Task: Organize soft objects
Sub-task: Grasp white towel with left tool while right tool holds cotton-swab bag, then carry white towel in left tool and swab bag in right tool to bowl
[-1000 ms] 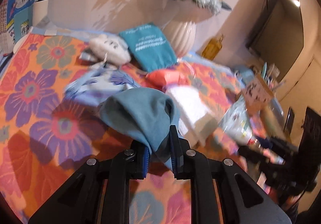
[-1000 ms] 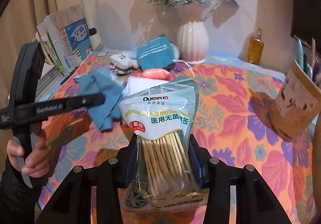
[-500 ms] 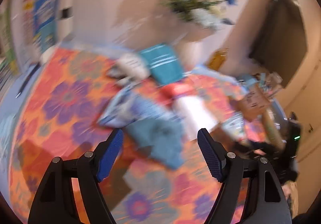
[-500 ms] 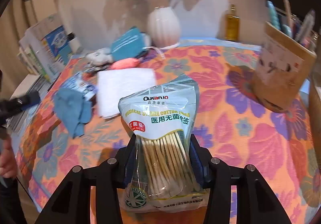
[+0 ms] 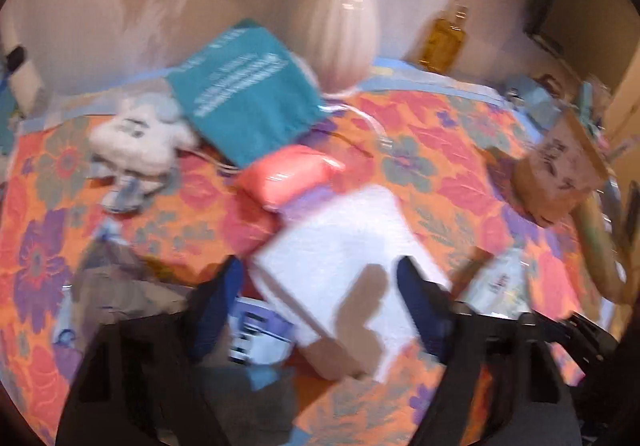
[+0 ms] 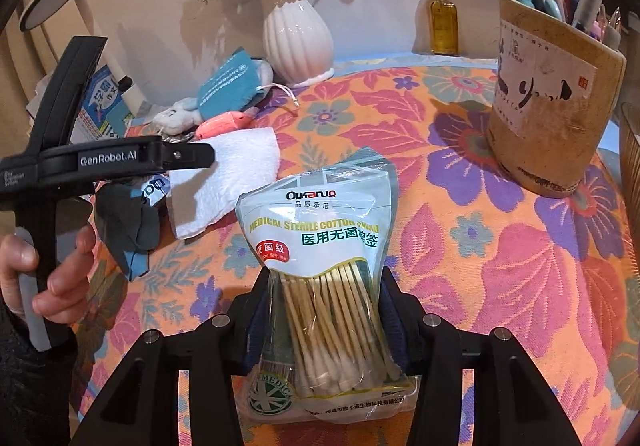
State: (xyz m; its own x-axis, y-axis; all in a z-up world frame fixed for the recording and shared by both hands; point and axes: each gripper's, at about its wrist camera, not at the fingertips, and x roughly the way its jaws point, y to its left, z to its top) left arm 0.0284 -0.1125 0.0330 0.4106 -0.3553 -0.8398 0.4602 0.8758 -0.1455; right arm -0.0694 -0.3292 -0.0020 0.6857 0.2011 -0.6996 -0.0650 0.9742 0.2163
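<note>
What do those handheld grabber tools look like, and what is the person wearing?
Both are matte black plastic. The right gripper has angular fingers with silver screws and dark blue pads. The left gripper carries white "GenRobot.AI" lettering on its side and a grey handle. The hand holding it emerges from a dark sleeve.

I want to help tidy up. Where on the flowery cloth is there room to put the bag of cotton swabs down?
The flowery cloth lies bare between the cotton swab bag and the brown pen holder, and in front of the white vase. It is crowded on the left around the white tissue and blue cloth.
</note>
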